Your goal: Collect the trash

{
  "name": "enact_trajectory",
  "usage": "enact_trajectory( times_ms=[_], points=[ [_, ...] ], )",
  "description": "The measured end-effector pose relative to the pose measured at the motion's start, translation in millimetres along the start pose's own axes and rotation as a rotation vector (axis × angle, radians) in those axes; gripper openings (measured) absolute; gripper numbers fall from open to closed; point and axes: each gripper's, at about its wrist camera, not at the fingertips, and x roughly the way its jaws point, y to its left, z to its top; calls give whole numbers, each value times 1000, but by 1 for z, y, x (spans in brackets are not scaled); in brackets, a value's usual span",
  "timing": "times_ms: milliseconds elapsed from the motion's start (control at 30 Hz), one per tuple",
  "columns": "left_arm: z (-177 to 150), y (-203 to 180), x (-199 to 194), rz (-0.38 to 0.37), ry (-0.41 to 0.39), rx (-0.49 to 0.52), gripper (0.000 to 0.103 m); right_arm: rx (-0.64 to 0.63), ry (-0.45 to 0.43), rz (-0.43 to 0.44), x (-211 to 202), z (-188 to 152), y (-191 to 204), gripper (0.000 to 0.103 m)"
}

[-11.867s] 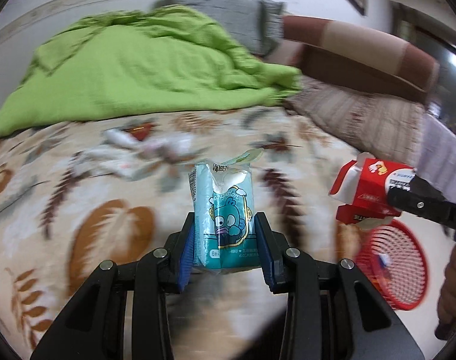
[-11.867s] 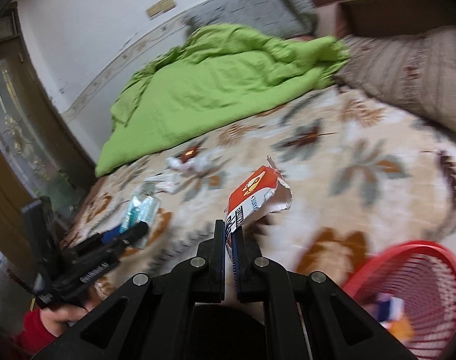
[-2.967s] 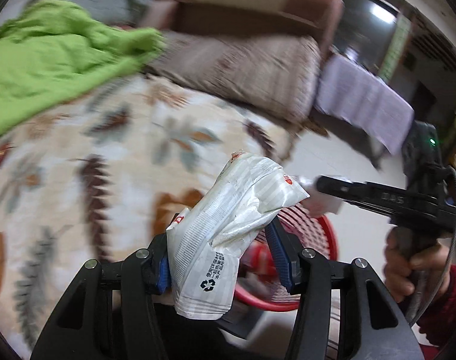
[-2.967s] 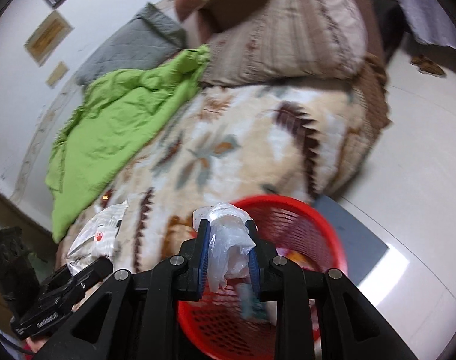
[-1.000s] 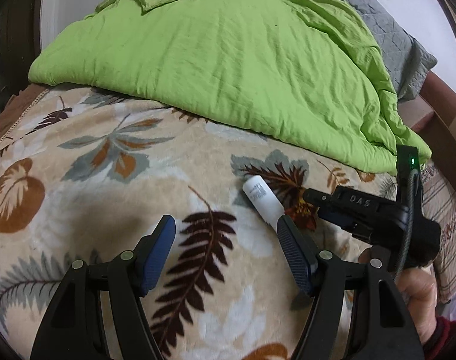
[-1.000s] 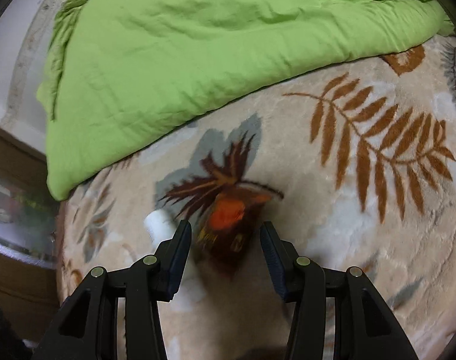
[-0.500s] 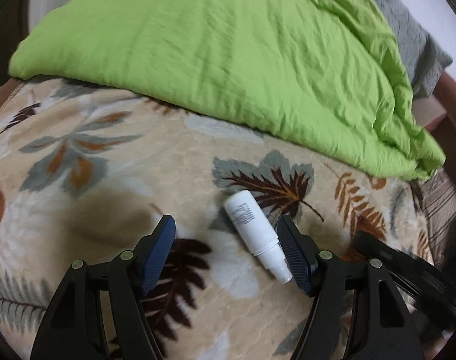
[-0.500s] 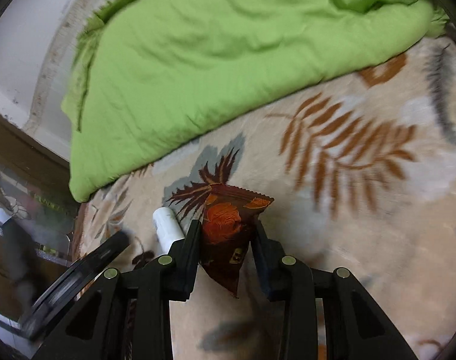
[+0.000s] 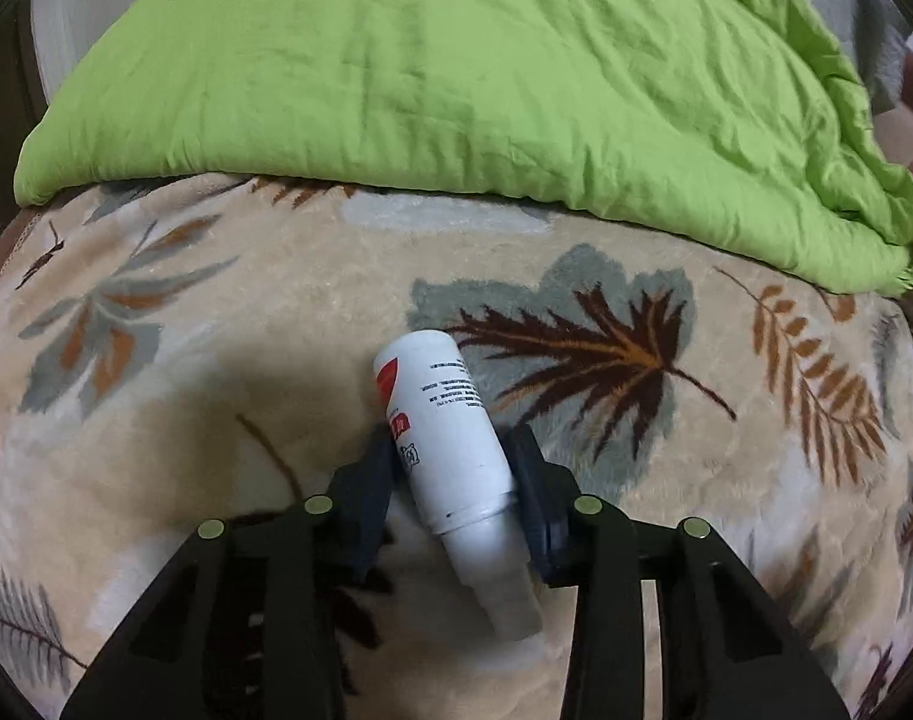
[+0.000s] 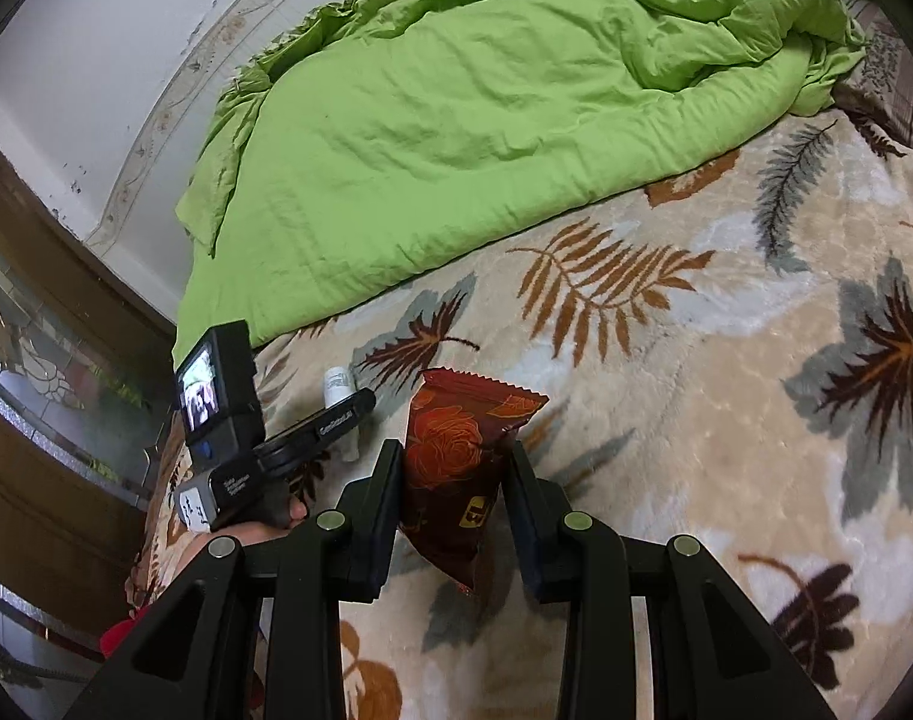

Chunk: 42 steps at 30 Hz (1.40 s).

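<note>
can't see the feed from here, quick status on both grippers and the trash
Left gripper shut on white bottle, bottle on the blanket. Right gripper shut on dark red wrapper. Nothing in the way; bin not in view.

bottle (image 9: 450, 438): white, red mark | wrapper (image 10: 456, 468): dark red, orange rose print | duvet (image 9: 456, 72): lime green | blanket (image 9: 216, 360): cream, brown-grey leaves

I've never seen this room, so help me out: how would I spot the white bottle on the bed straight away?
Find the big green quilt heaped at the far side of the bed; in front of it lies a beige leaf-patterned blanket. The white bottle lies on its side there, between the fingers of the left gripper. It is a smooth white cylinder with small print, unlike the dark red crinkly snack wrapper nearby.
</note>
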Motion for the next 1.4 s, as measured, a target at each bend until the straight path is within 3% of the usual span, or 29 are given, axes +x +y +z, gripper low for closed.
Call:
enact_trajectory(
  times_ms=[200, 367, 833, 1133, 1400],
  points=[
    [-29, 17, -37, -52, -32, 30, 31, -24, 3, -10, -17, -19, 6, 35],
    [-70, 30, -97, -103, -81, 27, 31, -65, 12, -27, -31, -46, 17, 35],
    [-150, 14, -231, -177, -179, 74, 29, -181, -20, -60, -101, -100, 53, 35],
    [-184, 13, -266, -178, -185, 93, 29, -197, -16, -83, -129, -131, 56, 35],
    [-191, 16, -276, -173, -185, 91, 29, -185, -5, -79, -136, -139, 55, 35]
  ],
)
